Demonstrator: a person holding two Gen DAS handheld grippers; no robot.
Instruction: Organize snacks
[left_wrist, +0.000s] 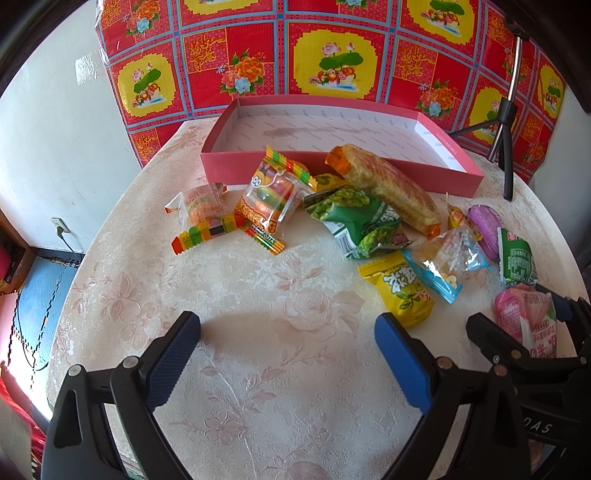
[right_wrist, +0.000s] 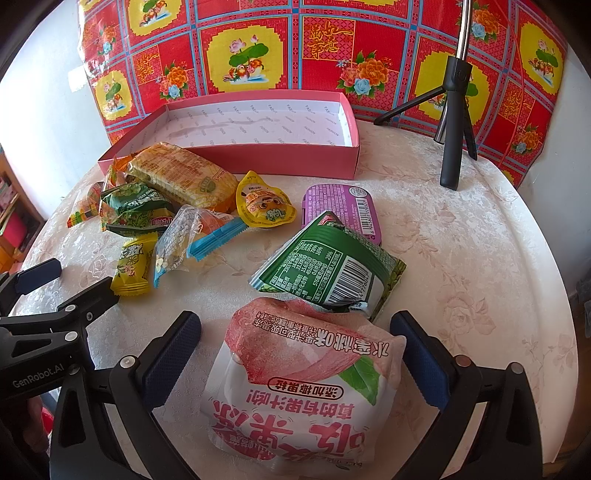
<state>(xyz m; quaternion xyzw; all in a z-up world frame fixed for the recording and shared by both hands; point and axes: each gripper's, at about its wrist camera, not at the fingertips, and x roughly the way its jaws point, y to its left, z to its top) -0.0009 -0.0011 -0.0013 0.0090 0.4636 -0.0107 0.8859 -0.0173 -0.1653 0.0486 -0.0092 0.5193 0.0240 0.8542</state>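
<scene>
My right gripper (right_wrist: 295, 354) straddles the peach pouch (right_wrist: 306, 376), jaws apart. I should close gently, then carry it to the box (right_wrist: 236, 162). My left gripper (left_wrist: 288, 347) hangs apart, empty.

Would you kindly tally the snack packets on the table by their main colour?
Green foil bags: 2
Yellow wrapped packets: 2
Clear burger-gummy packets: 2
Clear blue-edged packet: 1
Long orange cracker pack: 1
Purple plastic tub: 1
Pink-and-white pouch: 1
Total: 10
Half-hidden yellowish piece behind one green bag: uncounted.
</scene>
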